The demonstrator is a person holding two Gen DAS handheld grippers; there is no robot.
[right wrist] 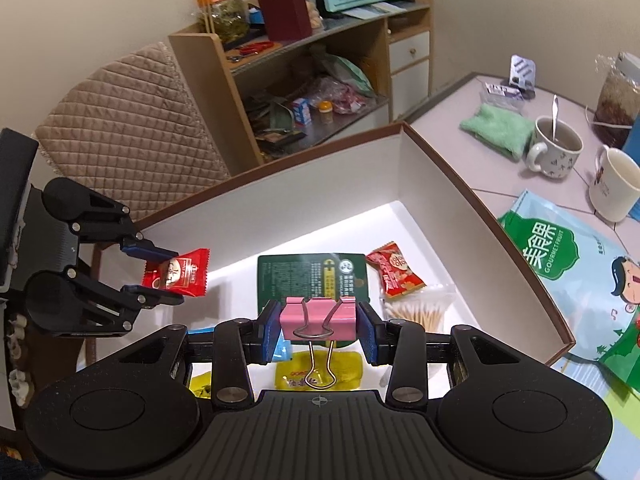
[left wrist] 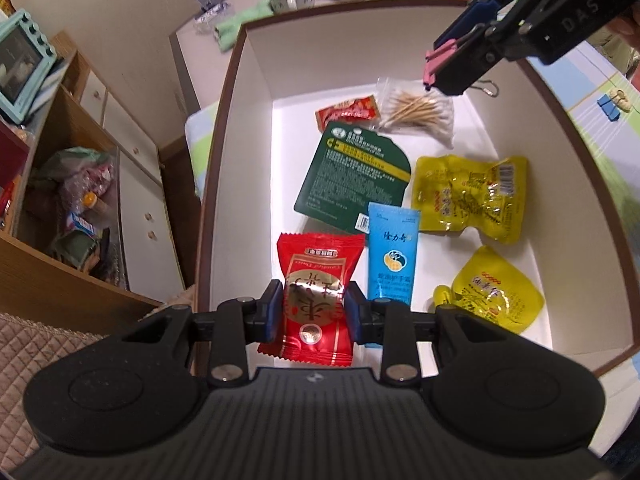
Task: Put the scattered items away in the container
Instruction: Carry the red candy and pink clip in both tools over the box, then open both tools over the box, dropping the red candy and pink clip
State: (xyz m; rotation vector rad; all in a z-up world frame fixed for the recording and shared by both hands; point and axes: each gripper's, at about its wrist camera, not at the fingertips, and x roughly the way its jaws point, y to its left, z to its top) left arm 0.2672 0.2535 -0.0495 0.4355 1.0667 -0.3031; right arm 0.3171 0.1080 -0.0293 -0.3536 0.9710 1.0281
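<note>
The red candy [left wrist: 316, 300] hangs upright between the blue pads [left wrist: 271, 312] of the left claw [left wrist: 314, 312], its long axis running away from the camera, crimped ends near and far. The pads pinch it at mid-body, and it sits above the near end of the box [left wrist: 256, 92], over the white floor. In the right wrist view the same candy [right wrist: 176, 274] juts out past the left claw's [right wrist: 168, 276] fingertips, printed face toward the camera.

The pink clip [right wrist: 318, 318] is clamped across its width by the right claw [right wrist: 318, 326]; its wire handles hang down toward the camera. It hovers over the box [right wrist: 472, 196] interior, above the green packet [right wrist: 312, 276]. From the left wrist, the right claw [left wrist: 434, 70] and clip [left wrist: 438, 60] reach in over the far right corner, just above the cotton swabs [left wrist: 418, 112].

Lying on the box floor are the green packet [left wrist: 352, 176], a blue tube [left wrist: 394, 256], two yellow pouches [left wrist: 470, 196] and a small red sachet [left wrist: 348, 112]. A blue clip [left wrist: 608, 104] lies outside on the surface [left wrist: 592, 80].
</note>
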